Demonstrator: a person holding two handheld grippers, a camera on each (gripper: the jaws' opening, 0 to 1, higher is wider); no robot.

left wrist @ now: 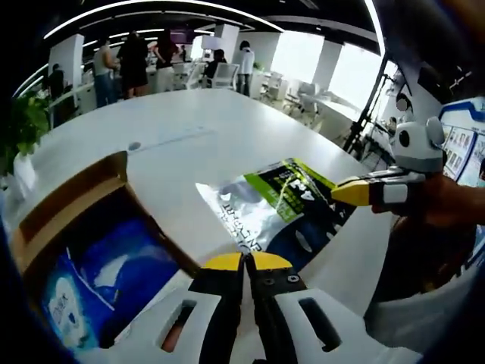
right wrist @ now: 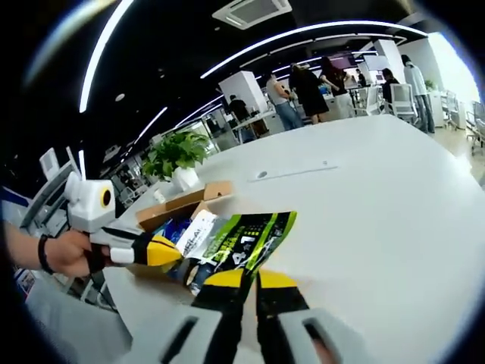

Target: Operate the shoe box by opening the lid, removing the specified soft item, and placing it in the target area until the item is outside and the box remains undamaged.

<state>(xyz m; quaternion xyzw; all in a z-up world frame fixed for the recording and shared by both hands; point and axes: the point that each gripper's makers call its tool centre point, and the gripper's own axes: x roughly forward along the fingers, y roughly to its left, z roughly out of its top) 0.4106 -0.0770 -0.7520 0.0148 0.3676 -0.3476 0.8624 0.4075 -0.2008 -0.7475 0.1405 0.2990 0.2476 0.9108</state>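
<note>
1. Two hand-held grippers with yellow tips work over a white round-edged table [left wrist: 227, 129].
2. In the left gripper view, the left gripper [left wrist: 244, 262] has its jaws pressed together, tips at the near edge of the green, black and silver soft foil pouch [left wrist: 276, 208]; whether they pinch it I cannot tell.
3. The right gripper [left wrist: 350, 192] comes in from the right of that view, its yellow tip closed on the pouch's far corner.
4. In the right gripper view, the right gripper [right wrist: 250, 277] is clamped on the pouch [right wrist: 242, 239].
5. One open brown cardboard shoe box [left wrist: 72, 193] lies just beside the pouch, which is outside it on the table.
6. One blue packet [left wrist: 114, 277] lies inside the box.
7. One potted green plant [right wrist: 178, 155] stands beyond the box.
</note>
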